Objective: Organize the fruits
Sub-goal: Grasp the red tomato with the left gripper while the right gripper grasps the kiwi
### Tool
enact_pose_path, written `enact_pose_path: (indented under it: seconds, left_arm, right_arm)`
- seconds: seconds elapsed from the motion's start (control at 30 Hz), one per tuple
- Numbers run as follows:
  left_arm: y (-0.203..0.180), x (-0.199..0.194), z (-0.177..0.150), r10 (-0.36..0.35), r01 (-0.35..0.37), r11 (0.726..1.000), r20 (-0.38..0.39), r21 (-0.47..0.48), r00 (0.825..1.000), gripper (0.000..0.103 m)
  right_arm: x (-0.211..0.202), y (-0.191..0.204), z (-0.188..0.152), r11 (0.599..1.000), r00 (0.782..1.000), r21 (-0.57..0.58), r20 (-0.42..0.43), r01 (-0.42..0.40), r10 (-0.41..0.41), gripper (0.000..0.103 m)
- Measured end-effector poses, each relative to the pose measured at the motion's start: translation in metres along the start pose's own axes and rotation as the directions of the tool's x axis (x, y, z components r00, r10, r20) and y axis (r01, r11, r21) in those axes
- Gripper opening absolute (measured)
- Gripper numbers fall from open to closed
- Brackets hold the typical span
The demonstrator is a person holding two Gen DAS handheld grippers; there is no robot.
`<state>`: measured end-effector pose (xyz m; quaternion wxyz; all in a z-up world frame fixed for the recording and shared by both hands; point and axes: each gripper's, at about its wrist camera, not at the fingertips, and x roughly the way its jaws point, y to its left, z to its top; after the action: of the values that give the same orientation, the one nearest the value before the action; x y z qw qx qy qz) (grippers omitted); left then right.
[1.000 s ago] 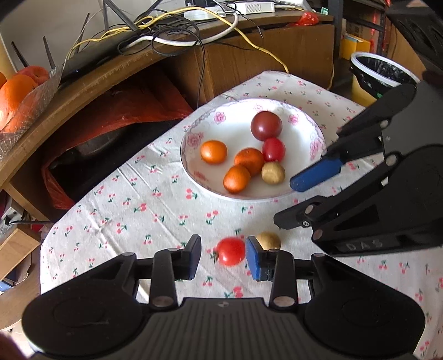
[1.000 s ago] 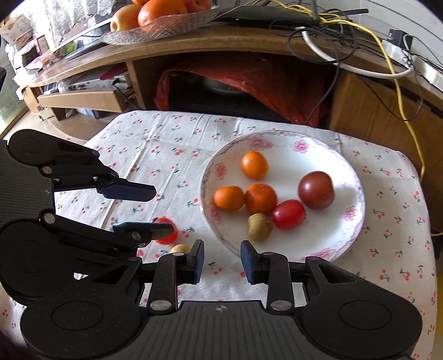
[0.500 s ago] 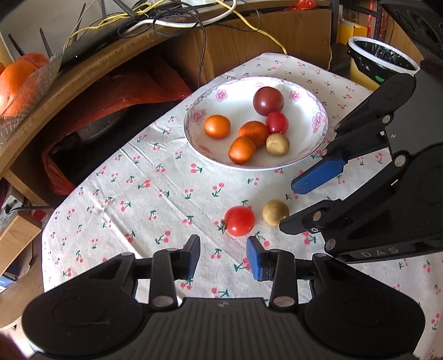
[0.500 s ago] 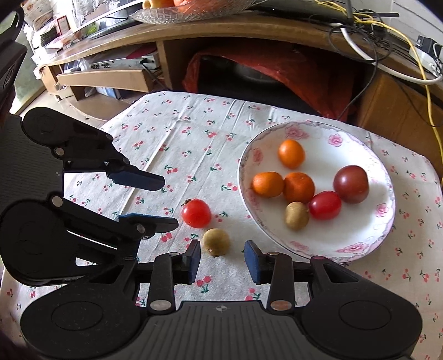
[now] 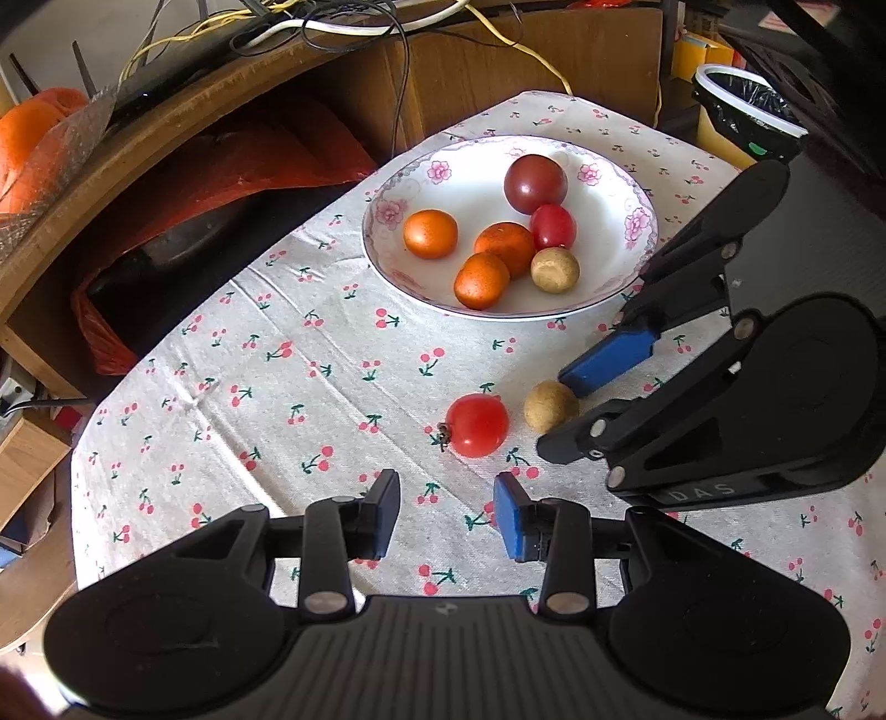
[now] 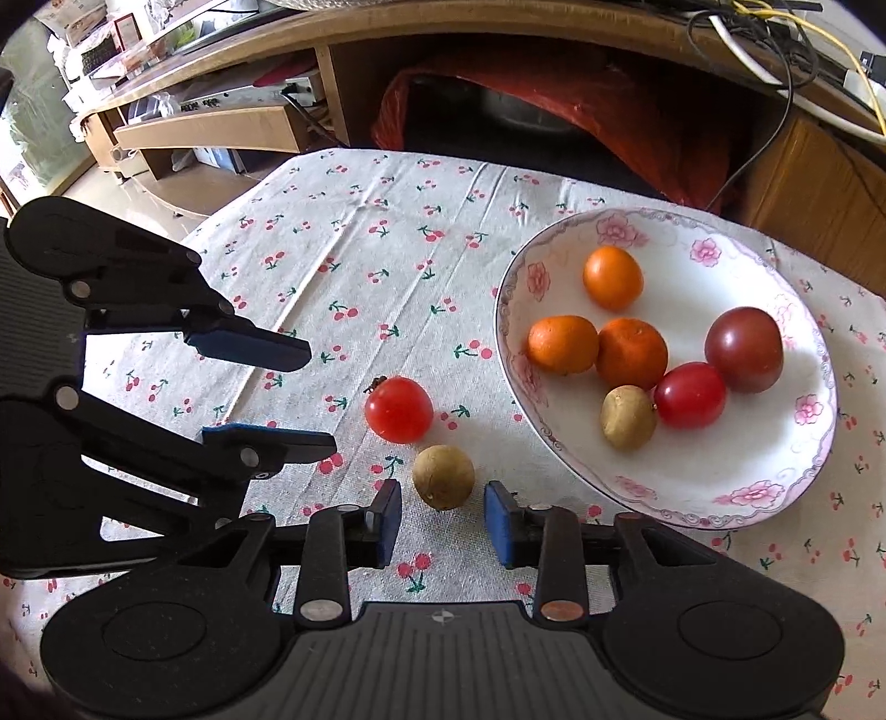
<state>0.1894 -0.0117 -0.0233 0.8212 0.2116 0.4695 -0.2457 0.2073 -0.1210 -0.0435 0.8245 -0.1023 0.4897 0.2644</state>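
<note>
Tools first: the right tool (image 6: 440, 523) hangs low over the bench with its blue-padded fingers spread apart, and the loose brown fruit (image 6: 443, 477) sits just ahead of the gap between them, not touched by either pad. The left tool (image 5: 446, 515) is likewise spread wide and holds nothing; the loose red tomato (image 5: 477, 425) lies a little beyond its tips on the cherry-print cloth (image 5: 310, 387). That tomato and the brown fruit rest side by side, near each other but apart, both on the near side of the plate (image 6: 747, 493) and outside its rim. In the left wrist view the right tool reaches in from the side, its upper blue pad just beside the brown fruit; whether it touches I cannot tell.

On the flowered plate are six pieces: three small oranges (image 6: 631, 353), two of them pressed together and one set alone toward the far rim; a dark purple-red tomato (image 6: 743, 349); a bright red cherry tomato (image 6: 689, 395) against it; and a second brown fruit (image 6: 628, 416) nearest the tools, touching the red one.

Beyond the plate stands a wooden shelf unit (image 6: 498, 33) with a red bag (image 6: 637, 111) beneath it and cables on top. Off past the plate's right side is a bin with a black liner (image 5: 742, 111)
</note>
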Motion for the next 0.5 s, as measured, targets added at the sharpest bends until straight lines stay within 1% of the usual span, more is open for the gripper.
enact_pose_path:
  seconds: [0.17,0.23,0.3,0.4,0.5]
  left_arm:
    - [-0.001,0.003,0.001,-0.006,0.006,1.000,-0.005,0.004,1.000,0.046]
    - [0.000,0.004,0.002,-0.015,0.015,1.000,-0.005,0.000,1.000,0.046]
    - [0.000,0.005,0.003,-0.027,0.027,1.000,-0.002,-0.004,1.000,0.046]
    - [0.000,0.007,0.006,-0.026,0.026,1.000,0.003,-0.003,1.000,0.046]
    - [0.002,0.012,0.010,-0.037,0.037,0.999,0.003,-0.017,0.999,0.046]
  right_arm:
    - [0.001,-0.003,0.002,1.000,1.000,0.008,0.006,-0.004,0.004,0.024]
    - [0.001,-0.002,0.002,1.000,1.000,0.003,0.003,-0.015,0.015,0.020]
    - [0.000,-0.001,0.001,1.000,1.000,-0.015,0.000,-0.014,0.014,0.020]
    - [-0.002,-0.004,0.000,1.000,1.000,0.004,-0.009,-0.021,0.021,0.019]
    - [-0.007,-0.007,-0.003,1.000,1.000,0.008,-0.018,-0.012,0.012,0.019]
